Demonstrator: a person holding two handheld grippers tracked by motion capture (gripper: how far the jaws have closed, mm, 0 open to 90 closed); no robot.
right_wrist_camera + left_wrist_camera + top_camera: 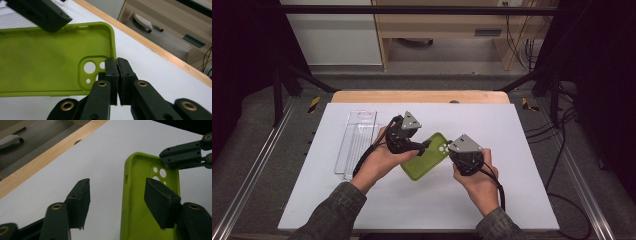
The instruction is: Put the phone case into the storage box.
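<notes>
Green phone case (140, 220) cut off by bottom edge in left gripper view; left edge in right gripper view.

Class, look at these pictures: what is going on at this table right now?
A person works on a green phone case with tongs in each hand. The right tongs are clamped on the case's rim beside the camera cutouts. The left tongs straddle the case's long side wall, not yet pressing on it. A clear plastic tray lies on the white table.
</notes>
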